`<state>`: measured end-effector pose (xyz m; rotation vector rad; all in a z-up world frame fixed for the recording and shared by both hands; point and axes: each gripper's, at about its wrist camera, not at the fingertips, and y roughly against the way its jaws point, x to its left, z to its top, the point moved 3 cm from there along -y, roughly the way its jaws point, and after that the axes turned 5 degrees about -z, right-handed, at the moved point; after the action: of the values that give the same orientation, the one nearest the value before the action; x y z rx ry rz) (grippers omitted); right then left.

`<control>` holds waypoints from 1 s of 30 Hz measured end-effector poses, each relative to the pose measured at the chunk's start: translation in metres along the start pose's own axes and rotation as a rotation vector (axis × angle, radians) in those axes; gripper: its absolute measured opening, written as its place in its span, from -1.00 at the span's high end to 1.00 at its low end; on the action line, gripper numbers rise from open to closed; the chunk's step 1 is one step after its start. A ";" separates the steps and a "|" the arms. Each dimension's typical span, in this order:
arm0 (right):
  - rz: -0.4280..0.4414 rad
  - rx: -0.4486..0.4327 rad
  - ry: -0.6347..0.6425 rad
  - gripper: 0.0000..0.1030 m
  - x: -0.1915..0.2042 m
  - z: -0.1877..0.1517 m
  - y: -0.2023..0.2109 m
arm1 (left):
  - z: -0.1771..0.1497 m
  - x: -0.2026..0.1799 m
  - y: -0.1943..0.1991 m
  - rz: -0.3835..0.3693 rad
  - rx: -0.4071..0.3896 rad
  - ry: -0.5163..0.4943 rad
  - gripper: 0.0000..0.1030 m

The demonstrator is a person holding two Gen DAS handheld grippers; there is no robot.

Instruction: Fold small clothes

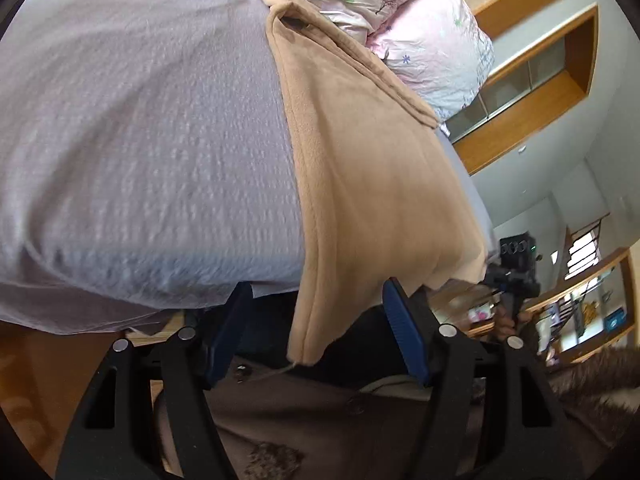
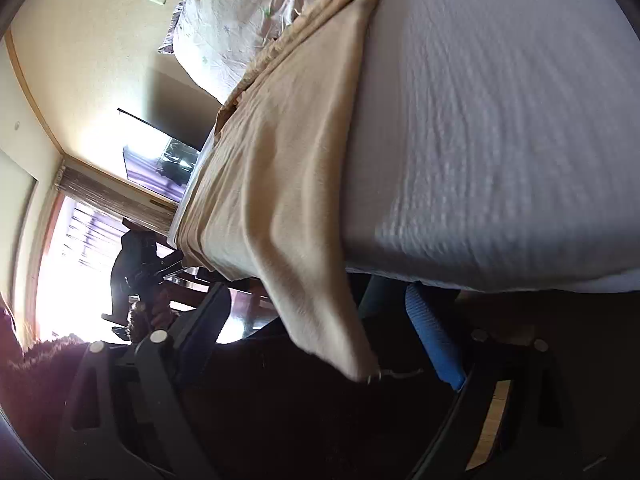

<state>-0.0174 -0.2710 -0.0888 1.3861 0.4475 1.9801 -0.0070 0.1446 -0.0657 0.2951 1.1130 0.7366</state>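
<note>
One tan fleece garment (image 1: pixel 360 184) lies along the edge of the bed (image 1: pixel 140 140), with both claws spread near its overhanging corners.

Soft, light and limp by the look of it, the garment should drape and sag wherever it is lifted, so the hemmed corners that dangle past the mattress edge look like the best places to take hold; a loose thread trails from the near corner. The left claw (image 1: pixel 320 332) stands spread with that hanging corner between its blue pads, gripping nothing. The right claw (image 2: pixel 320 336) is likewise spread, a corner of the cloth drooping between its fingers. The bed carries a pale, textured sheet that may cling slightly to fleece. A floral quilt (image 1: pixel 420 28) is bunched at the far end, touching the garment. Wooden shelving (image 1: pixel 532 92) lines the wall, and bright window light (image 2: pixel 68 264) floods one side.
</note>
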 end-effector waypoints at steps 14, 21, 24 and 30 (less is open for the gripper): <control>0.101 -0.277 0.310 0.91 0.094 0.096 0.079 | 0.098 -0.046 0.051 -0.171 -0.192 0.011 0.94; 0.009 -0.483 0.198 0.90 0.095 0.283 0.042 | 0.266 -0.014 0.008 -0.070 -0.367 0.080 0.94; -0.101 -0.453 0.066 0.91 0.053 0.348 -0.004 | 0.314 0.024 -0.040 0.000 -0.328 0.167 0.94; -0.289 -0.375 -0.134 0.91 -0.016 0.396 -0.075 | 0.353 0.059 -0.082 0.046 -0.283 0.228 0.94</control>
<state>0.3752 -0.2663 0.0030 1.1365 0.1875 1.6251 0.3535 0.1730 -0.0001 -0.0040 1.2009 0.9741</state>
